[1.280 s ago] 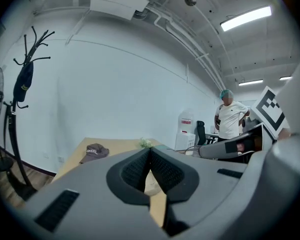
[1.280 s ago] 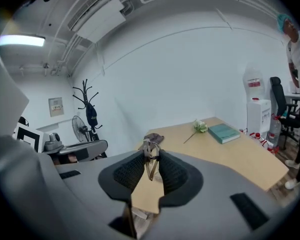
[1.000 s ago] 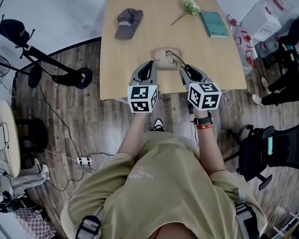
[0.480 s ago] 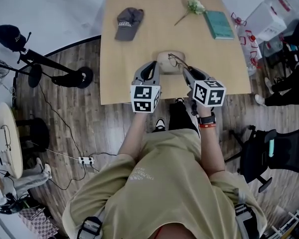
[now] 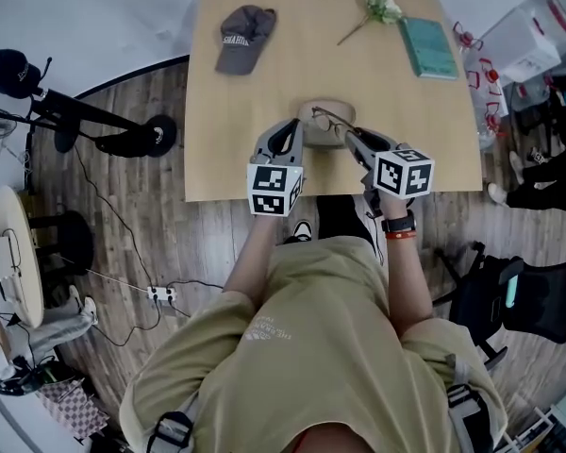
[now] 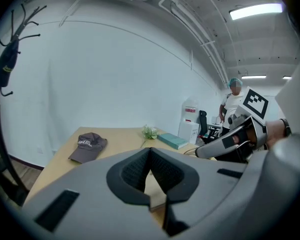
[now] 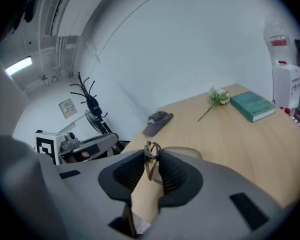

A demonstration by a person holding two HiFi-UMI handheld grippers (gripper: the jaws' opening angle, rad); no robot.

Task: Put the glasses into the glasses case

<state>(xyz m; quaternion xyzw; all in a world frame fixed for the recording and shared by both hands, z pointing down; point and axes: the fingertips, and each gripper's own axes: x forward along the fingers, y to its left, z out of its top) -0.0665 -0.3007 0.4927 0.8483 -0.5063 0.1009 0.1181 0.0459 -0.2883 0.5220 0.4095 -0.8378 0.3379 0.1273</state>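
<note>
The tan glasses case (image 5: 321, 141) sits on the table (image 5: 236, 149) at the middle of its near edge. The right gripper (image 5: 351, 132) pinches the glasses (image 5: 328, 121) between its pads, and the frame stands edge-on over the case; whether it touches the case I cannot tell. The left gripper (image 5: 295, 125) is just beside the case's left side, its jaws closed tip to tip with nothing seen between them. A grey cap (image 5: 243, 36) lies near the far left corner, and a flower sprig (image 5: 382, 4) and a teal book (image 5: 427, 47) near the far right corner
</note>
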